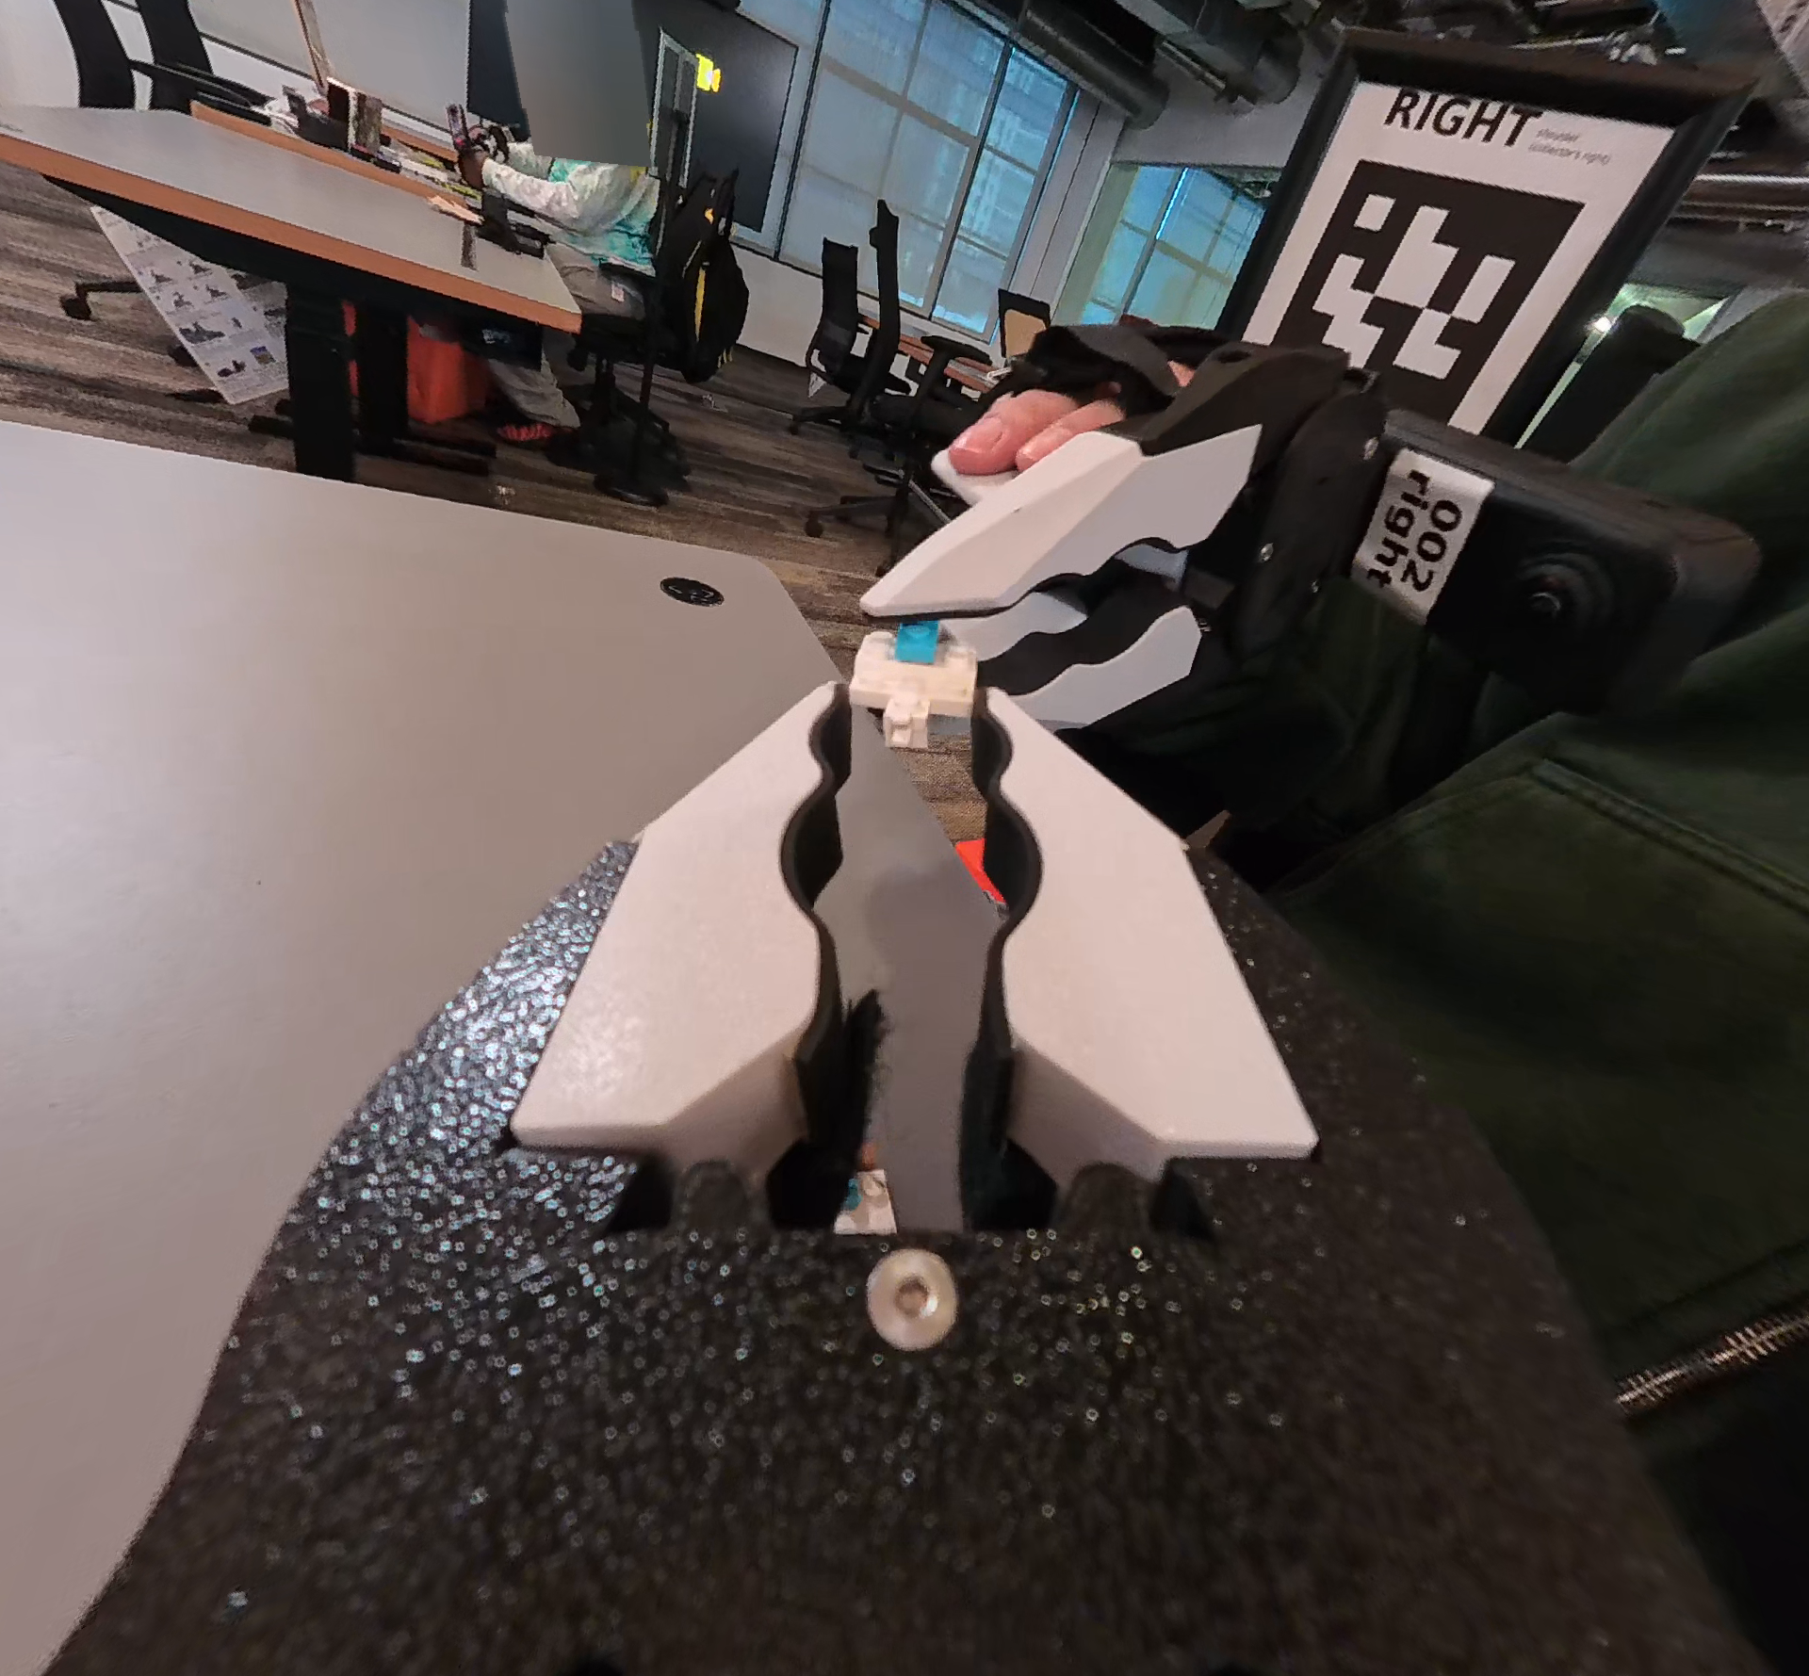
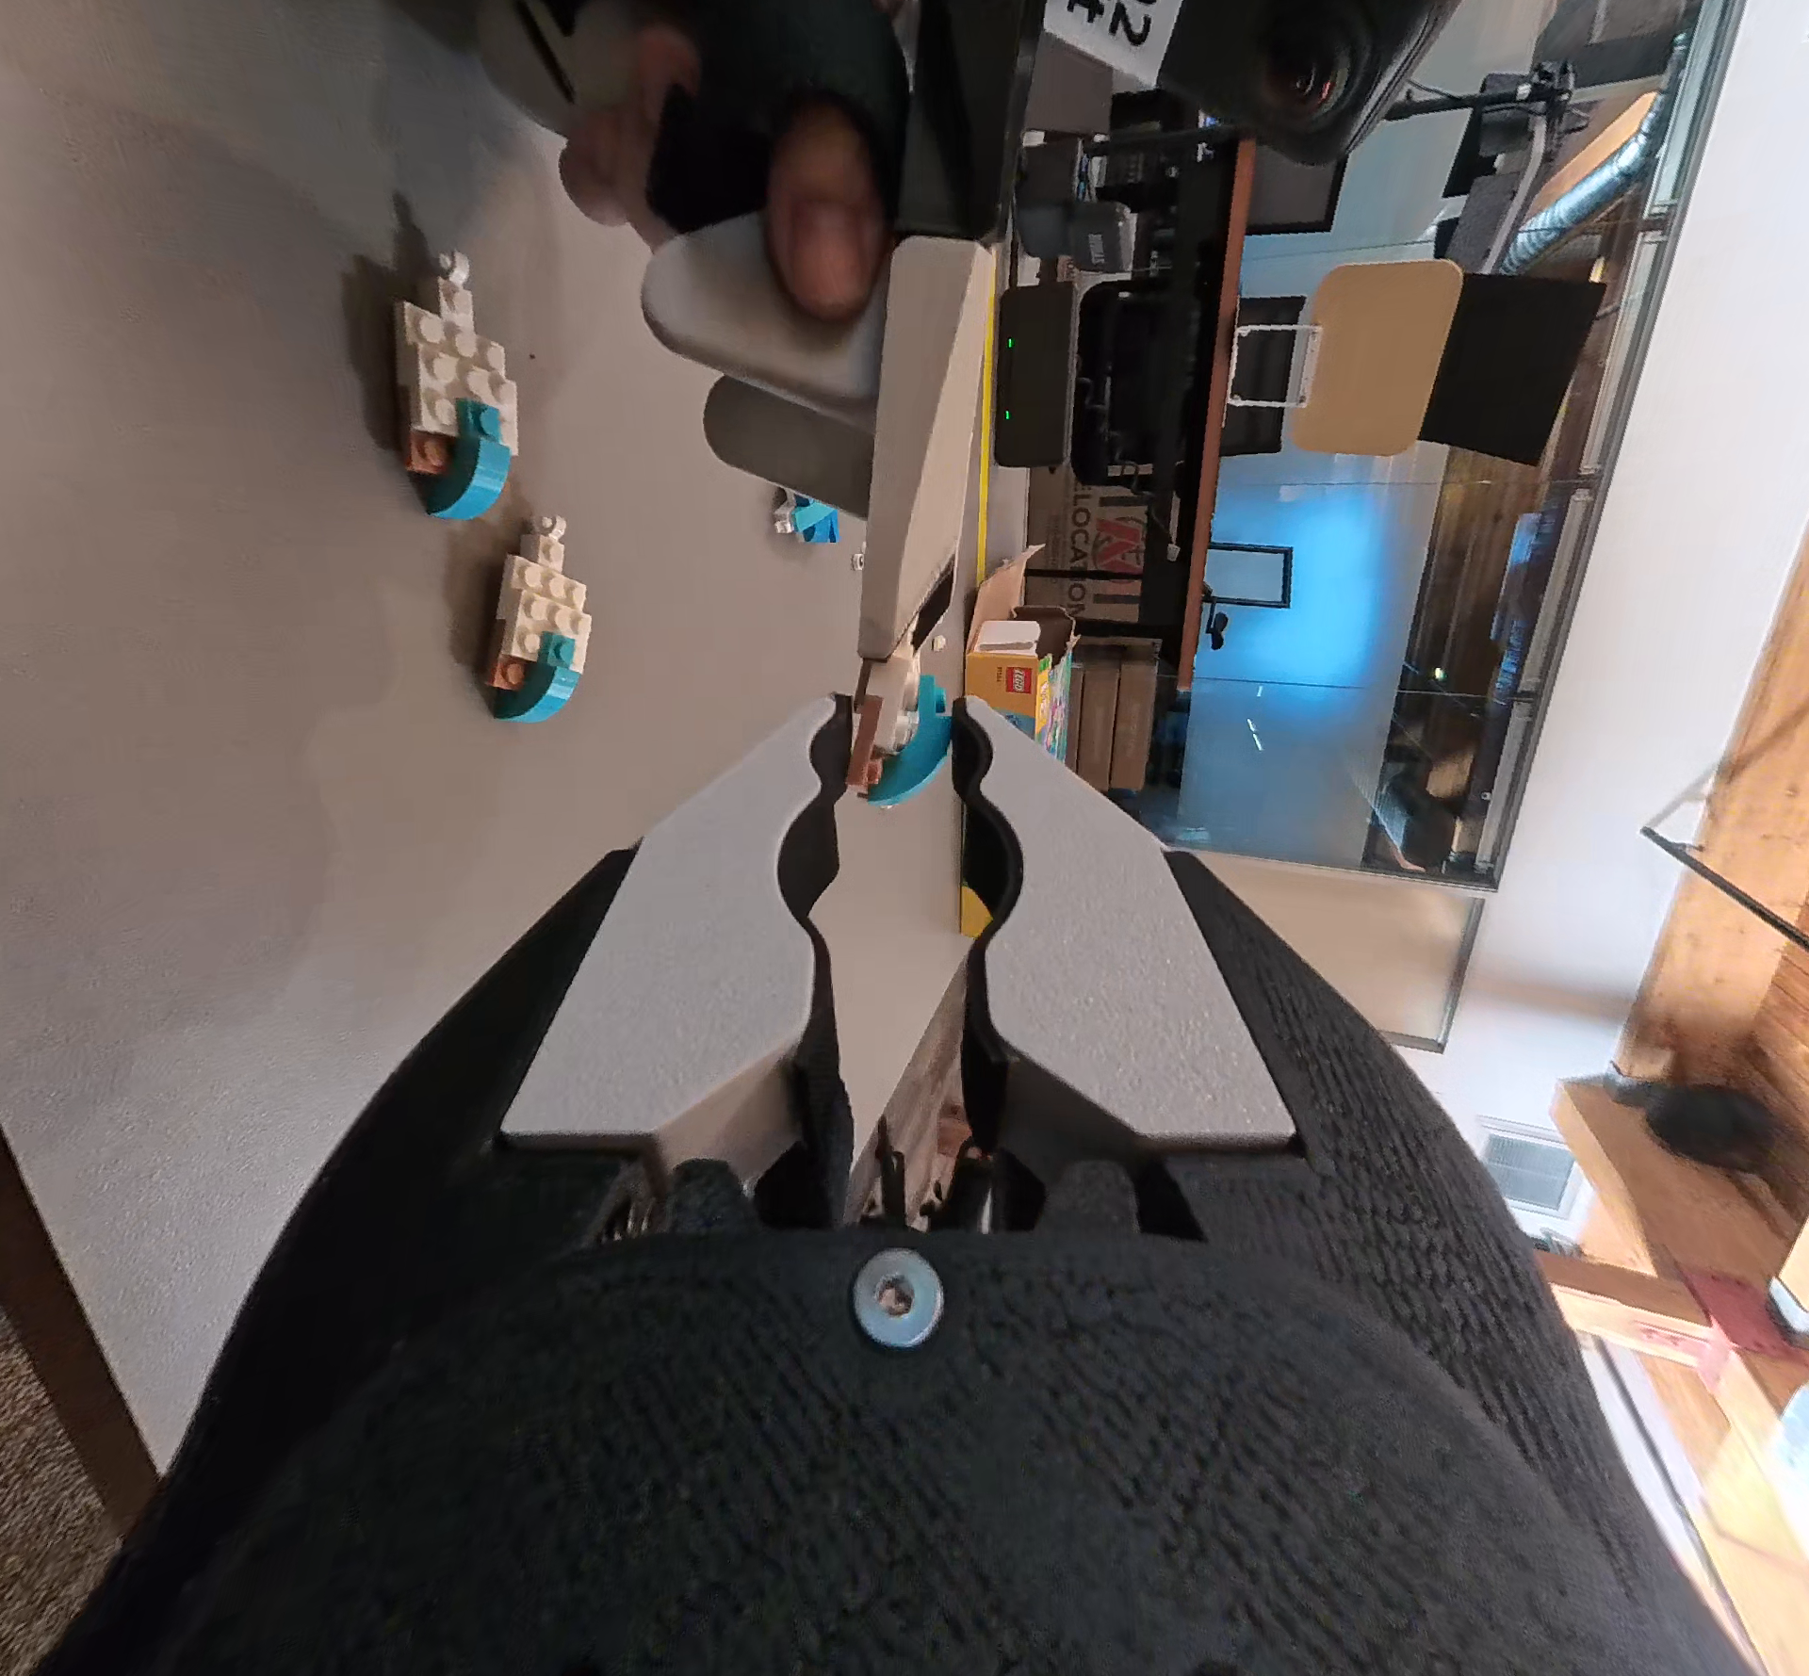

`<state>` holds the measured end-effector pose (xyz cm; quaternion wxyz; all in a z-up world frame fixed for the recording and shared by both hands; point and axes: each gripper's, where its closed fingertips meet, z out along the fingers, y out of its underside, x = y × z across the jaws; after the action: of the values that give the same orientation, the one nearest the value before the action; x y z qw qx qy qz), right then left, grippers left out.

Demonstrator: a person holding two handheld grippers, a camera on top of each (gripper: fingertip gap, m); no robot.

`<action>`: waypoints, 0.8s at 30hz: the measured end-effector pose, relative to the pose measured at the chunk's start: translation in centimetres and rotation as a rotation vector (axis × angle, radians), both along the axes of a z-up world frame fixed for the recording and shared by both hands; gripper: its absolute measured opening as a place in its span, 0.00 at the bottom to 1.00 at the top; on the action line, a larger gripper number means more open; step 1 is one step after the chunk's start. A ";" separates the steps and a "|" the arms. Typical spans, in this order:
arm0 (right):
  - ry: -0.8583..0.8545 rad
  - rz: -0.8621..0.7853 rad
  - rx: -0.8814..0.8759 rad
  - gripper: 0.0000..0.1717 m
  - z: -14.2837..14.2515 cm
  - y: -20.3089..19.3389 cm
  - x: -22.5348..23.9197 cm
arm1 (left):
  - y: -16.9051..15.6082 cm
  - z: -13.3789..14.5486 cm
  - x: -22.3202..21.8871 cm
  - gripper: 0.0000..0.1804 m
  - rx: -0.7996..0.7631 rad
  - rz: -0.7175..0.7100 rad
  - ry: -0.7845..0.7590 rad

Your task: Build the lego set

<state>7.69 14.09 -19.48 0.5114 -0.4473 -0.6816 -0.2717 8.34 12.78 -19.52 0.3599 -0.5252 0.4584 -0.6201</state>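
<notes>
Currently both tools meet on one small brick build (image 1: 912,687) held in the air beside the counter (image 1: 294,748) edge. My left tool (image 1: 910,709) is closed to a narrow gap on the white part of the build; both fingertips appear to sit against its sides. My right tool (image 2: 896,738) is closed to a similar narrow gap on the teal curved piece and brown plate at the build's other end, pads pressing from either side.

Progress, as far as can be judged: two finished builds lie flat on the counter, the farther build (image 2: 455,386) and the nearer build (image 2: 543,626), each with white bricks over a teal curve and a brown plate. The held build appears shorter than these, so I judge it incomplete. A loose teal piece (image 2: 808,518) lies on the counter behind the left tool.

Limits of view:
- The left fingers cover most of the held build's white part in the right wrist view.
- Whether its pieces are fully seated cannot be determined.
- Other small loose parts near the teal piece are too small to identify.
</notes>
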 end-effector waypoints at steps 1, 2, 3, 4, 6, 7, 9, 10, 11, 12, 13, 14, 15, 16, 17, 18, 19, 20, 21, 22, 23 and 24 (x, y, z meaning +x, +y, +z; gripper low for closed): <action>-0.006 0.000 0.001 0.11 0.0 0.0 0.0 | 0.0 0.0 0.0 0.13 -0.003 -0.002 0.001; -0.012 0.000 -0.002 0.11 -0.1 0.0 0.0 | -0.1 -0.1 0.0 0.13 -0.003 -0.005 0.005; -0.014 0.001 -0.006 0.11 -0.1 -0.1 0.0 | -0.1 -0.1 0.0 0.13 -0.003 -0.007 0.005; -0.010 0.004 -0.014 0.11 0.0 -0.2 0.0 | -0.2 -0.1 0.0 0.13 -0.006 -0.012 0.004; 0.008 0.013 -0.045 0.12 0.0 -0.3 0.0 | -0.3 -0.1 0.1 0.13 -0.011 -0.022 0.003; 0.022 0.018 -0.072 0.12 -0.1 -0.4 0.0 | -0.4 -0.1 0.1 0.13 -0.012 -0.028 0.005; 0.061 0.022 -0.141 0.12 -0.2 -0.6 0.0 | -0.5 -0.2 0.1 0.13 -0.010 -0.036 0.008; 0.084 0.021 -0.168 0.12 -0.2 -0.7 0.0 | -0.6 -0.1 0.1 0.13 -0.011 -0.038 0.006; 0.105 0.022 -0.189 0.13 -0.2 -0.7 0.0 | -0.6 -0.1 0.1 0.13 -0.012 -0.040 0.003; 0.122 0.023 -0.200 0.13 -0.1 -0.7 0.0 | -0.6 0.0 0.0 0.13 -0.013 -0.041 -0.001; 0.132 0.025 -0.202 0.13 0.0 -0.8 0.0 | -0.6 0.1 0.0 0.13 -0.016 -0.041 -0.007; 0.135 0.026 -0.200 0.13 0.1 -0.8 0.0 | -0.6 0.2 -0.1 0.13 -0.018 -0.042 -0.010; 0.133 0.026 -0.195 0.13 0.1 -0.8 0.0 | -0.6 0.2 -0.1 0.13 -0.018 -0.042 -0.012; 0.128 0.029 -0.186 0.13 0.1 -0.8 0.0 | -0.6 0.2 -0.1 0.13 -0.016 -0.043 -0.014; 0.121 0.032 -0.175 0.13 0.1 -0.8 0.0 | -0.6 0.2 -0.1 0.13 -0.015 -0.043 -0.015; 0.117 0.034 -0.168 0.13 0.1 -0.8 -0.1 | -0.6 0.2 -0.1 0.13 -0.014 -0.045 -0.016; 0.116 0.037 -0.164 0.14 0.2 -0.9 -0.1 | -0.6 0.2 -0.1 0.13 -0.014 -0.045 -0.019; 0.120 0.042 -0.164 0.15 0.2 -1.0 -0.1 | -0.7 0.3 -0.1 0.12 -0.014 -0.047 -0.024; 0.126 0.047 -0.168 0.16 0.2 -1.1 -0.2 | -0.7 0.4 -0.1 0.12 -0.014 -0.049 -0.030; 0.134 0.054 -0.181 0.17 0.3 -1.3 -0.3 | -0.7 0.5 -0.2 0.12 -0.013 -0.050 -0.036; 0.148 0.067 -0.203 0.19 0.3 -1.5 -0.4 | -0.7 0.6 -0.2 0.12 -0.011 -0.051 -0.039; 0.173 0.084 -0.231 0.21 0.4 -1.9 -0.6 | -0.8 0.6 -0.2 0.12 -0.010 -0.051 -0.042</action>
<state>7.10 12.19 -19.07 0.5243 -0.4963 -0.6796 -0.1301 8.15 12.02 -18.92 0.3511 -0.5019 0.4607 -0.6423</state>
